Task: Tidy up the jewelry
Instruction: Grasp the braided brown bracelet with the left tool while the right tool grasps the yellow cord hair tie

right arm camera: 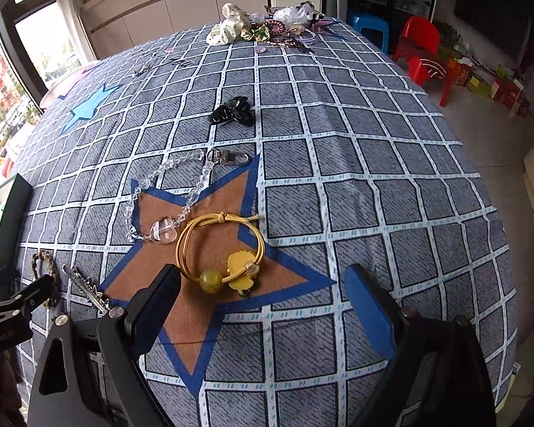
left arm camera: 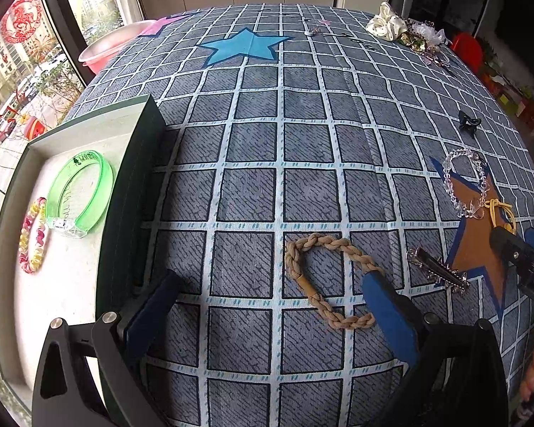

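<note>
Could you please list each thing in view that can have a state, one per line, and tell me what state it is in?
left gripper: open, empty, above the cloth
right gripper: open, empty
braided rope bracelet: flat on the cloth, not gripped
yellow cord bracelet: lying on the brown star
clear bead chain: spread out, clasp at the far end
green bangle: inside the tray
silver hair clip: closed
black claw clip: on the cloth

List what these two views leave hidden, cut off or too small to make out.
- Braided cord bracelet: one end runs under the left tongs' blue finger.
- Tray: its near end is cut off behind the left tongs in the left wrist view.
- Far pile of hair accessories: too small and tangled to separate in either view.
- Yellow charm: its shape is unclear.
</note>
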The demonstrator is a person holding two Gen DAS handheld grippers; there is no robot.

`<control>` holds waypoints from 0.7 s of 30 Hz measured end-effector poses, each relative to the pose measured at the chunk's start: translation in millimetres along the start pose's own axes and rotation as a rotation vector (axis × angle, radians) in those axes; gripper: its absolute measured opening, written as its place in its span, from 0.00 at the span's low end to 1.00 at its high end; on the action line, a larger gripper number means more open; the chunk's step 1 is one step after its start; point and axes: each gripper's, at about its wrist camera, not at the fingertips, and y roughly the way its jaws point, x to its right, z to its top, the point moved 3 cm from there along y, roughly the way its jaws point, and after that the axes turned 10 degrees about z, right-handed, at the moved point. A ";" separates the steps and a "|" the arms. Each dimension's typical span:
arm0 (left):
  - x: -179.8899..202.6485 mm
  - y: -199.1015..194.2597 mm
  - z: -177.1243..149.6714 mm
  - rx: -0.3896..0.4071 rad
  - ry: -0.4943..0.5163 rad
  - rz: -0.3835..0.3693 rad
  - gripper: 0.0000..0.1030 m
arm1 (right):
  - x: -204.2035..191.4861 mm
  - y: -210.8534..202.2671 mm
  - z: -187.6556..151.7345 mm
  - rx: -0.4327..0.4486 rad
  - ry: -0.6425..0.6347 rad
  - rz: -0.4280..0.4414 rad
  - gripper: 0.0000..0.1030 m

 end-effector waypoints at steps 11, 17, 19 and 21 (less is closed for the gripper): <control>18.2 -11.3 0.8 0.024 0.063 -0.055 0.77 | -7.3 5.3 5.5 0.021 -0.033 -0.027 0.84; 31.1 -20.0 0.8 0.055 0.137 -0.106 0.17 | -8.8 -1.7 6.8 0.034 -0.036 -0.020 0.41; 30.0 -21.2 0.2 0.049 0.130 -0.144 0.12 | -9.0 -3.3 6.7 0.038 -0.036 -0.016 0.24; 27.2 -23.3 0.4 0.049 0.119 -0.172 0.12 | -8.0 -4.7 5.6 0.042 -0.027 -0.013 0.06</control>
